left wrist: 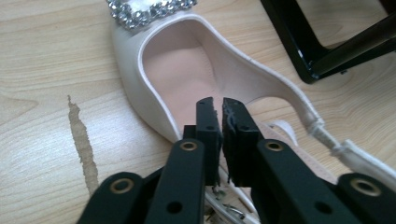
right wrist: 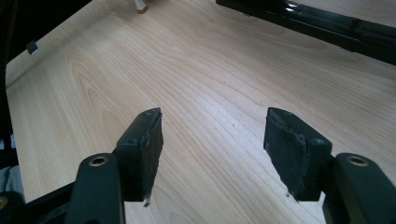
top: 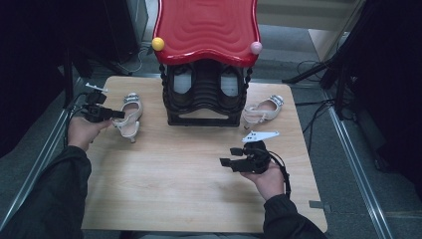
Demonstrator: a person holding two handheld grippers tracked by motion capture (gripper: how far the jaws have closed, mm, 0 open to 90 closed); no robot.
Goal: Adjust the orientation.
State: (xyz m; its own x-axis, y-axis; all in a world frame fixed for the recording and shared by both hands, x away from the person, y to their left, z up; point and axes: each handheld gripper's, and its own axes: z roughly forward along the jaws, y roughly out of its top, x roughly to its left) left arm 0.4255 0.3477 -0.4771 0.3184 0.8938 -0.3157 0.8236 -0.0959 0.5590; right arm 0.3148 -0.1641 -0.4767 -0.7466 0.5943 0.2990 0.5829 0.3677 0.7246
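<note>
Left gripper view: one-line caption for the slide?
Left gripper, jaws nearly closed with a narrow gap, poised over the white shoe with a jewelled buckle, on the wooden table.

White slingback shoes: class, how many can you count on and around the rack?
4: one left of the shoe rack at, one right of it, two inside the rack; more may be hidden.

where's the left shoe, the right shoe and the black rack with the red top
left shoe (top: 130, 115), high view, on its insole
right shoe (top: 263, 110), high view, on its side wall
black rack (top: 201, 97), high view, on its front frame
</note>
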